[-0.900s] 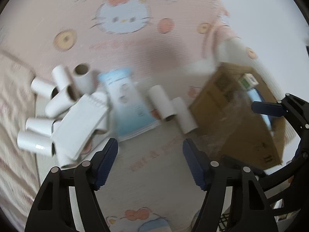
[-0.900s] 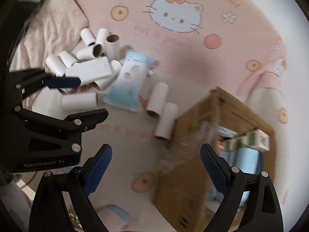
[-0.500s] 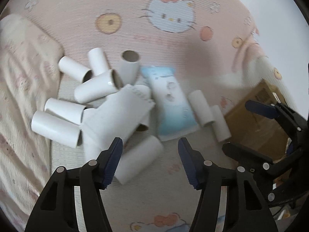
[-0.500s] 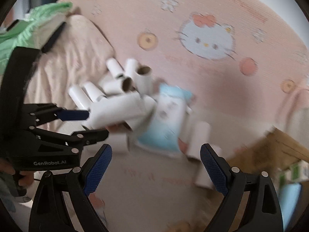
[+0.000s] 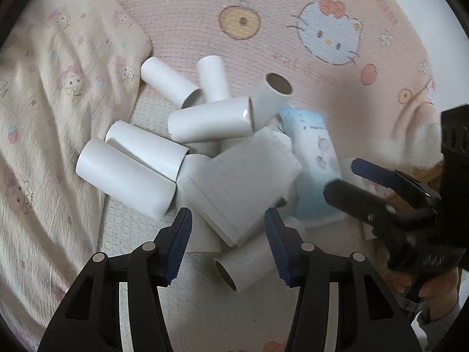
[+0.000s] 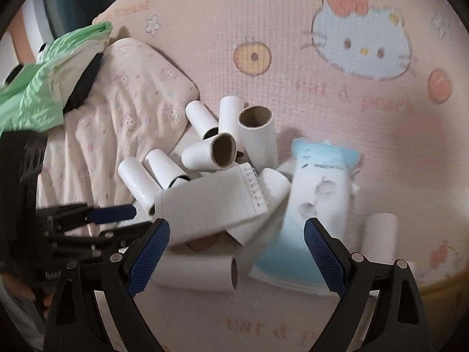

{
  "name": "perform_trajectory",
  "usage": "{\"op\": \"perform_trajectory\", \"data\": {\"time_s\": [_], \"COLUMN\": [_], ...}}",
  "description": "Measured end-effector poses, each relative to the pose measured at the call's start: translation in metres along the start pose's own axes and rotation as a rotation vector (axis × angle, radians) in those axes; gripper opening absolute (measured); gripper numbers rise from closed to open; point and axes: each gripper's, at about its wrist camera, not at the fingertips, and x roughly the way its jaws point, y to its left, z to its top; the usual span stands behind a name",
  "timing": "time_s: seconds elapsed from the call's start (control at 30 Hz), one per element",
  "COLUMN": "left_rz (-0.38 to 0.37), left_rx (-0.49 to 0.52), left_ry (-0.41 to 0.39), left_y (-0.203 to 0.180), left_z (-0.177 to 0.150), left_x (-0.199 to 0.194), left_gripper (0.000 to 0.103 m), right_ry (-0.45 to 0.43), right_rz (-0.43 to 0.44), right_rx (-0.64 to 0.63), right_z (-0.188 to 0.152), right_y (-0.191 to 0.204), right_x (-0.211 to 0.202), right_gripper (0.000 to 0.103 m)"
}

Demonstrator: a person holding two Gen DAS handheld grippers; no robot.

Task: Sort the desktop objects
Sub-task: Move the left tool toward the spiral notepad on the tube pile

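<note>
We work over a pink cartoon-cat mat (image 5: 187, 14). Our left gripper (image 5: 228, 242) hangs spread and empty over the notepad (image 5: 243, 187); our right gripper (image 6: 236, 253), also spread and empty, hovers beside it. We judge this the reach before a pick: next, lower and pinch the notepad's near edge. It lies tilted atop the cardboard tubes (image 5: 126, 173), long axis slanting up-right, beside the blue packet (image 6: 310, 220).

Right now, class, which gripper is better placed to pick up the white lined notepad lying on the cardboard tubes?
Left gripper: open, the white lined notepad sits just ahead. Right gripper faces the blue packet.
</note>
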Motion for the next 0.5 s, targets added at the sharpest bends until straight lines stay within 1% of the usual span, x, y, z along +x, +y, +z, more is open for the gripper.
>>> {"op": "perform_trajectory", "data": {"time_s": [0.17, 0.23, 0.3, 0.33, 0.4, 0.5], "left_rz": [-0.027, -0.027, -0.022, -0.021, -0.022, -0.02], "left_rx": [-0.081, -0.104, -0.119, -0.124, -0.127, -0.138], "left_ry": [0.031, 0.042, 0.045, 0.044, 0.05, 0.068], "left_y": [0.013, 0.016, 0.019, 0.019, 0.02, 0.023], "left_z": [0.011, 0.015, 0.019, 0.019, 0.02, 0.021], "left_x": [0.013, 0.02, 0.024, 0.024, 0.027, 0.032], "left_gripper": [0.056, 0.056, 0.055, 0.051, 0.045, 0.041], "right_ry": [0.049, 0.087, 0.106, 0.1, 0.085, 0.085], "right_rz": [0.045, 0.07, 0.095, 0.107, 0.15, 0.231], "right_rx": [0.049, 0.063, 0.085, 0.095, 0.121, 0.208], "right_z": [0.014, 0.018, 0.02, 0.021, 0.023, 0.026], "right_y": [-0.01, -0.013, -0.017, -0.019, -0.024, -0.036], "right_x": [0.023, 0.034, 0.044, 0.047, 0.053, 0.061], "right_gripper": [0.092, 0.092, 0.092, 0.092, 0.092, 0.085]}}
